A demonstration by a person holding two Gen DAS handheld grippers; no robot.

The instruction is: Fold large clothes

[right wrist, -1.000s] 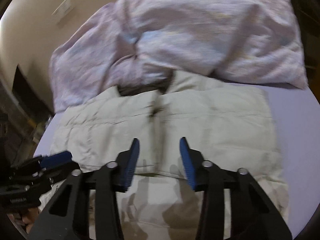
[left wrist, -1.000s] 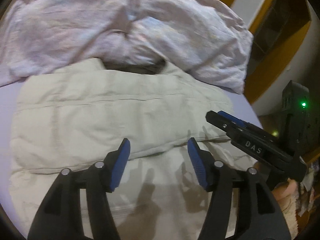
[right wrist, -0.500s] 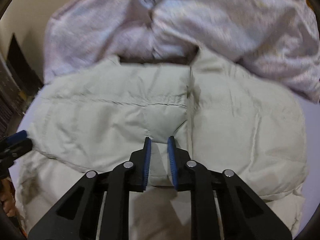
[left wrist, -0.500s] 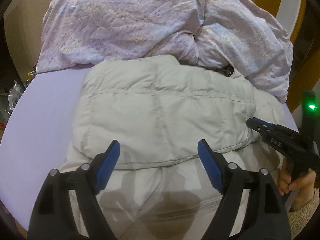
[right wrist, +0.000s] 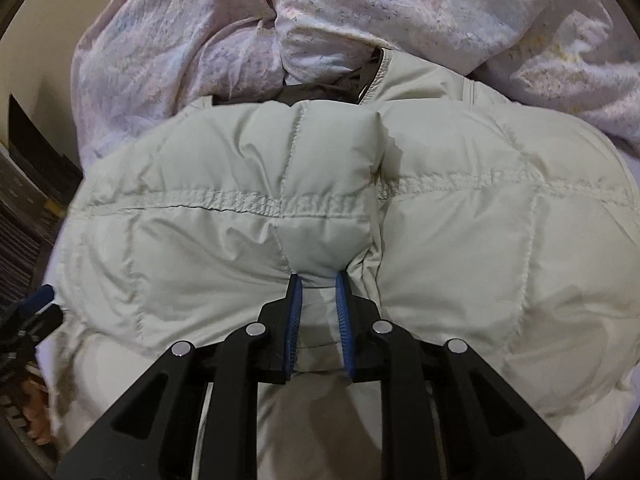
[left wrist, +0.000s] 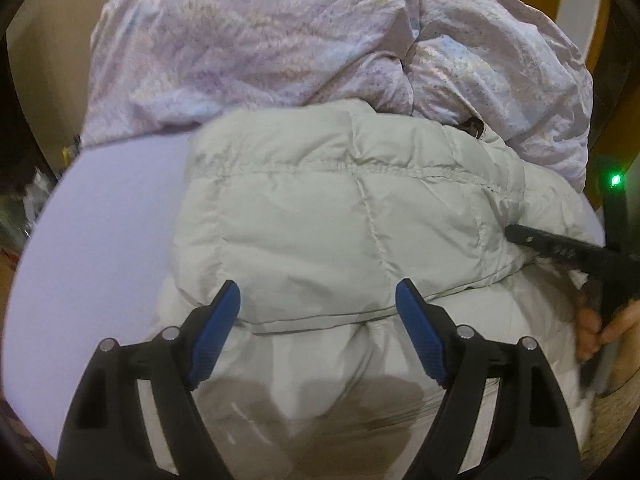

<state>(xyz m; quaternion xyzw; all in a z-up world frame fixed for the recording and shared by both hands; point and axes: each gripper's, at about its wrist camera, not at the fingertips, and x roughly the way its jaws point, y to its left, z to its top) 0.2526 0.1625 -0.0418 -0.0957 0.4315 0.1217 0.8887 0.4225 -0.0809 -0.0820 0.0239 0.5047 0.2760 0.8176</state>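
Lying across the lilac bed sheet (left wrist: 100,240) is a pale quilted down jacket (left wrist: 320,220), folded over on itself, with a rumpled floral duvet (left wrist: 280,40) bunched beyond its collar end. The left gripper (left wrist: 318,308) is hovering over the jacket's near fold, its jaws standing wide apart with nothing pinched between them. The right gripper (right wrist: 318,280) is pressing into the jacket's front beside the middle seam, its jaws nearly together and just beginning to widen, with a small ridge of the fabric still sitting pinched between the blue pads (right wrist: 294,320). A person's hand (left wrist: 592,328) is holding that gripper's handle.
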